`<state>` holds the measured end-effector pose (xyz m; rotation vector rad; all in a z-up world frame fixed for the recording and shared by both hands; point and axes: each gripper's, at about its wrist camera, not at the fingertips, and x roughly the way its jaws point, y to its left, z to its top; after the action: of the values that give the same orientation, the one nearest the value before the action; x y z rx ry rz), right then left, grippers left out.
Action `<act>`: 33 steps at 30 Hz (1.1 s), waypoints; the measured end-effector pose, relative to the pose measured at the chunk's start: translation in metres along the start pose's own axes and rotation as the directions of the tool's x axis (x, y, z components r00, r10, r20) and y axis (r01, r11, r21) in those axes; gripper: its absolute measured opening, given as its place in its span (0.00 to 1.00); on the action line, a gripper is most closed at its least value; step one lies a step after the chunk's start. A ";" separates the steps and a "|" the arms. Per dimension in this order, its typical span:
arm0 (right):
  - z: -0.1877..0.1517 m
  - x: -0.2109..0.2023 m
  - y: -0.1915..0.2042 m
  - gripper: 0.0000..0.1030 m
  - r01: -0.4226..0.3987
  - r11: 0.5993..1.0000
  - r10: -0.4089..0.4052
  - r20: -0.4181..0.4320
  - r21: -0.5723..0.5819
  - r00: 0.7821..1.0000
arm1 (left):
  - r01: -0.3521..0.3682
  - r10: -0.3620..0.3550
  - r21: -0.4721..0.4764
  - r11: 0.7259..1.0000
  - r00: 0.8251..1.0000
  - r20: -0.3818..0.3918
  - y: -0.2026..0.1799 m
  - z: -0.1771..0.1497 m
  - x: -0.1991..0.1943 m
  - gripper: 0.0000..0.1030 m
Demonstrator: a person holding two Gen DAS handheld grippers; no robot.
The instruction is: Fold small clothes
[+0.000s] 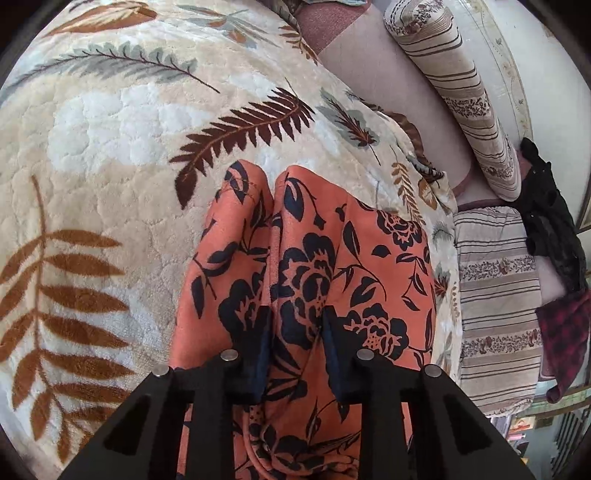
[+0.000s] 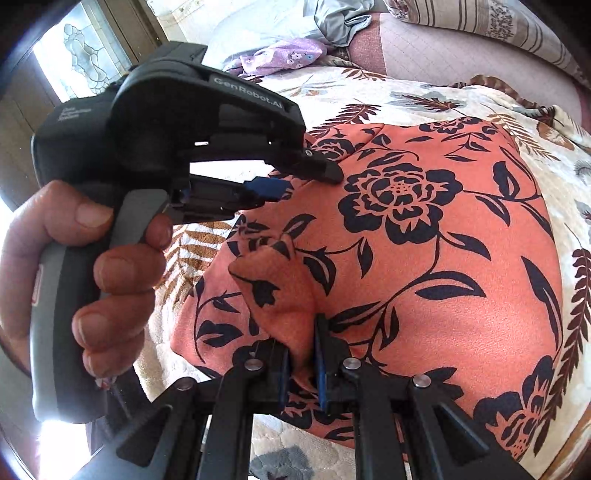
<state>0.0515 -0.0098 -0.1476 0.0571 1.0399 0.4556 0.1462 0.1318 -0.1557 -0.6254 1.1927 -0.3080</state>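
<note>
An orange garment (image 1: 354,254) with a dark floral print lies spread on a leaf-patterned blanket (image 1: 110,166). My left gripper (image 1: 297,314) rests on its near part, jaws partly apart, with a ridge of the cloth between the pads and no clear pinch. In the right wrist view the garment (image 2: 436,266) fills the middle. There my right gripper (image 2: 301,332) is shut on a raised fold of the cloth. The left gripper (image 2: 306,184) reaches in from the left at the garment's far edge, held by a person's hand (image 2: 92,266).
Striped bolsters (image 1: 465,96) and a striped pillow (image 1: 498,314) lie right of the blanket, with dark clothes (image 1: 554,221) beyond. A lilac cloth (image 2: 280,55) and a grey one (image 2: 340,22) lie at the far side. A window (image 2: 81,48) is at upper left.
</note>
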 end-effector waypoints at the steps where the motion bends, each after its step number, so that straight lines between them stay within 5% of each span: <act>1: 0.000 0.000 -0.001 0.12 -0.004 1.000 0.004 -0.001 0.003 1.000 | -0.012 0.012 0.009 1.000 1.000 0.020 -0.002 -0.001 -0.006 0.34; 6: -0.001 0.000 -0.013 0.12 -0.062 0.996 0.062 0.005 0.058 0.998 | 0.021 -0.032 0.064 0.998 0.984 0.178 -0.011 -0.008 -0.053 0.70; 7: -0.001 0.000 -0.019 0.12 -0.089 0.992 0.088 0.009 0.090 0.996 | 0.040 -0.053 0.077 0.996 0.984 0.173 -0.012 -0.009 -0.054 0.71; 13: -0.003 -0.001 -0.036 0.11 -0.176 0.967 0.174 0.026 0.183 0.984 | 0.028 -0.028 0.090 0.996 1.000 -0.003 -0.013 -0.015 -0.010 0.70; 16: -0.002 0.001 -0.043 0.11 -0.192 0.962 0.190 0.029 0.192 0.981 | 0.029 -0.026 0.127 0.991 0.999 -0.029 -0.021 -0.019 0.000 0.67; 20: -0.001 0.001 -0.040 0.12 -0.183 0.967 0.180 0.032 0.177 0.983 | -0.033 0.042 0.131 0.991 0.997 -0.060 -0.021 -0.014 0.010 0.15; 21: -0.001 -0.002 -0.037 0.12 -0.181 0.968 0.178 0.033 0.173 0.983 | -0.002 0.008 0.115 0.993 0.999 -0.051 -0.018 -0.013 0.006 0.13; 28: 0.007 -0.042 0.008 0.12 -0.191 0.981 0.188 0.092 0.030 0.978 | -0.051 0.004 0.223 0.974 0.979 0.206 -0.033 -0.038 -0.075 0.13; 31: -0.002 -0.008 0.016 0.14 -0.149 0.988 0.149 -0.013 0.031 0.989 | -0.106 0.091 0.162 0.981 0.991 0.097 0.004 -0.035 -0.043 0.16; 33: -0.012 0.016 0.015 0.18 -0.120 0.992 0.122 -0.066 0.031 0.990 | -0.106 0.102 0.141 0.984 0.994 0.035 0.027 -0.036 -0.015 0.36</act>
<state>0.0429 0.0078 -0.1629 0.1299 1.1133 0.5574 0.1050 0.1513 -0.1684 -0.4398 1.1608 -0.2929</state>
